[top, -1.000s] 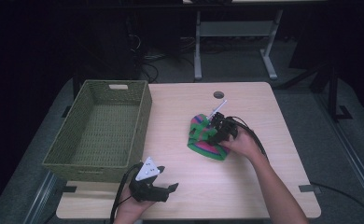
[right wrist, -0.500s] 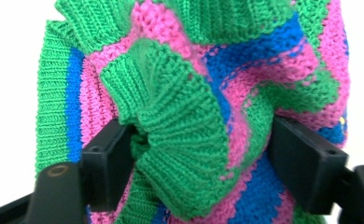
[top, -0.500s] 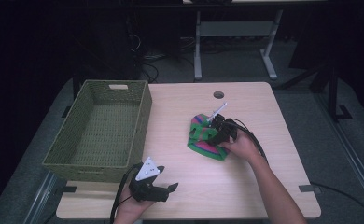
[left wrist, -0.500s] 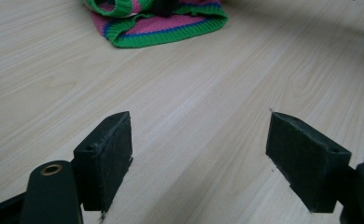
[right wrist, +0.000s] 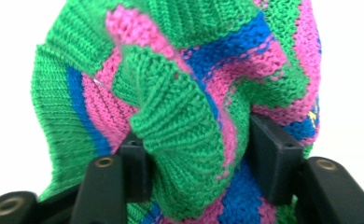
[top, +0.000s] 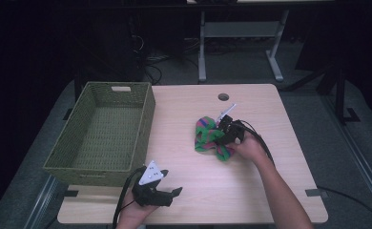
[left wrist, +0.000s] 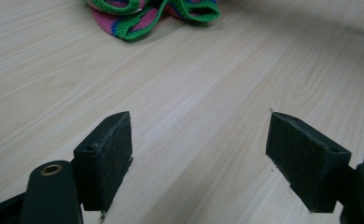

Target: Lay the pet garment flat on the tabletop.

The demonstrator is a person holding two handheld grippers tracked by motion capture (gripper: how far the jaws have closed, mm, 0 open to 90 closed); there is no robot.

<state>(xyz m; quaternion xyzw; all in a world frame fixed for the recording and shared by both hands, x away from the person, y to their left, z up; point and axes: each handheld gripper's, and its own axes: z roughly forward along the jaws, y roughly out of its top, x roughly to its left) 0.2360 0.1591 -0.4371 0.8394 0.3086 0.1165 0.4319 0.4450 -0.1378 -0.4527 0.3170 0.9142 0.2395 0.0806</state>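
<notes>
A: Nearest us, the left claw (top: 174, 192) rests low on the desk (top: 270, 191) with its jaws apart, holding nothing.

B: And the right claw (right wrist: 196, 158)?

A: Clamped on a fold of the knitted cloth (top: 210, 138), mid-desk, well right of the basket (top: 103, 167).

B: Risk?

A: It pinches one ruffle. Lifted fast, the soft knit could slip free, or trail and snag the basket rim.

A light wooden table (top: 270, 191) bears a green basket (top: 103, 131) and knitted cloth (top: 208, 138).
</notes>
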